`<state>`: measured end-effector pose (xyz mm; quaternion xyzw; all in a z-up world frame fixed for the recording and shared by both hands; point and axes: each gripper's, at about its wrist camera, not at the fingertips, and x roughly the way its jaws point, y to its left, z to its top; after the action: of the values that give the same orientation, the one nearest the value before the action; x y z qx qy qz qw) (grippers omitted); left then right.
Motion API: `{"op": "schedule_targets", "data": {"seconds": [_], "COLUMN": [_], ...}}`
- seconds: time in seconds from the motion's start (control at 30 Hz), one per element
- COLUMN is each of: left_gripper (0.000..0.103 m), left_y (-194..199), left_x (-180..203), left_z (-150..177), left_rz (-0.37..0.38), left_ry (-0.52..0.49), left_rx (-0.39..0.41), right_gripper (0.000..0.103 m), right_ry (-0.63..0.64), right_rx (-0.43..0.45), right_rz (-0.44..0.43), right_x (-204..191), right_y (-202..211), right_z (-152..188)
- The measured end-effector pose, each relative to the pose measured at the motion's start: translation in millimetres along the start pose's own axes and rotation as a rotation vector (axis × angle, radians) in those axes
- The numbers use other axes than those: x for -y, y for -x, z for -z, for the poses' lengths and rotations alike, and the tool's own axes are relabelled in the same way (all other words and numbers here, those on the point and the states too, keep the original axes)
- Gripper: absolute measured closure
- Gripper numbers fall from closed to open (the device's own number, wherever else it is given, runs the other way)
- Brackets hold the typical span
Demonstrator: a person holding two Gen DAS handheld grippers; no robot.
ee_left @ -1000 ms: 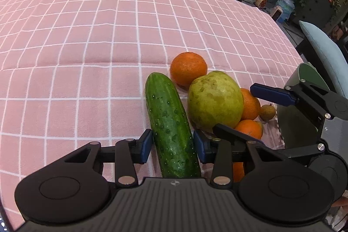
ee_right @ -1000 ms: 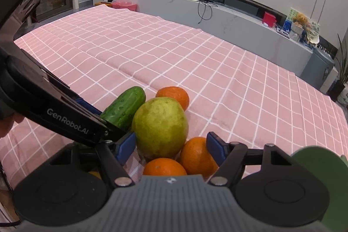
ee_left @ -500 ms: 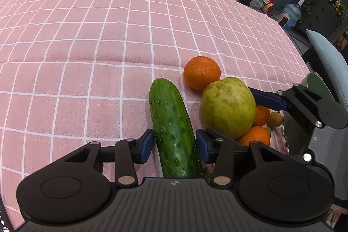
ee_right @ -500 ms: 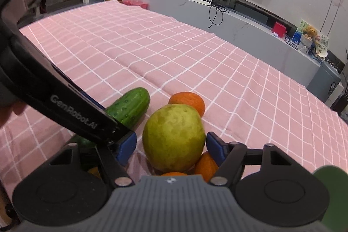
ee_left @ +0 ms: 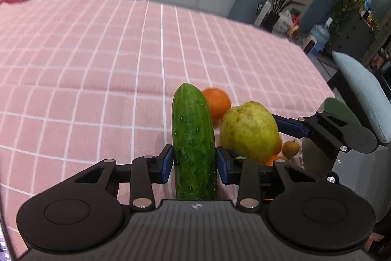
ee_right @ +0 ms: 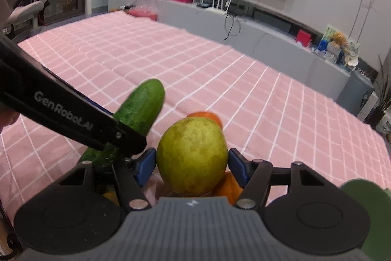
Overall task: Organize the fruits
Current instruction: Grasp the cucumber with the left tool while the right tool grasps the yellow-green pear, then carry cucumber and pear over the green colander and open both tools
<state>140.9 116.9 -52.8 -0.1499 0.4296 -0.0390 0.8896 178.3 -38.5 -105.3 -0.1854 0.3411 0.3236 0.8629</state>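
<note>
My left gripper [ee_left: 194,166] is shut on a green cucumber [ee_left: 193,138] and holds it tilted up off the pink checked cloth; the cucumber also shows in the right wrist view [ee_right: 139,111]. My right gripper [ee_right: 192,166] is shut on a large yellow-green pear [ee_right: 191,155], lifted above the cloth; the pear shows in the left wrist view [ee_left: 249,130] just right of the cucumber. An orange [ee_left: 217,102] lies on the cloth behind them, also in the right wrist view [ee_right: 207,116]. More oranges [ee_right: 228,186] sit under the pear. A small brown fruit [ee_left: 290,148] lies beside them.
The pink checked tablecloth [ee_left: 97,65] stretches far ahead and to the left. A green plate edge [ee_right: 366,195] sits at the right. A blue-grey chair [ee_left: 364,92] stands past the table's right edge. A grey counter [ee_right: 268,40] runs behind the table.
Both grippers have risen and tilted up. The cucumber and the pear have come off the cloth with them. The oranges stay on the cloth.
</note>
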Motion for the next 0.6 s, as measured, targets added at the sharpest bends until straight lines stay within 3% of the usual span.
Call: {"op": "schedule_targets", "data": {"seconds": [0.3, 0.6], "left_gripper": [0.062, 0.062], "left_y": [42.7, 62.3], "left_x": [19.8, 86.9], "left_z": [-10.8, -31.0], "left_rz": [-0.007, 0.094], "left_ry": [-0.01, -0.087], "left_rx": [0.137, 0.219], "right_gripper": [0.042, 0.042], "right_ry": [-0.048, -0.12], "right_rx": [0.117, 0.119], "right_rz": [0.067, 0.148], "right_x": [9.0, 52.8], "right_y": [57.1, 127.8], "right_z": [-17.4, -23.3]}}
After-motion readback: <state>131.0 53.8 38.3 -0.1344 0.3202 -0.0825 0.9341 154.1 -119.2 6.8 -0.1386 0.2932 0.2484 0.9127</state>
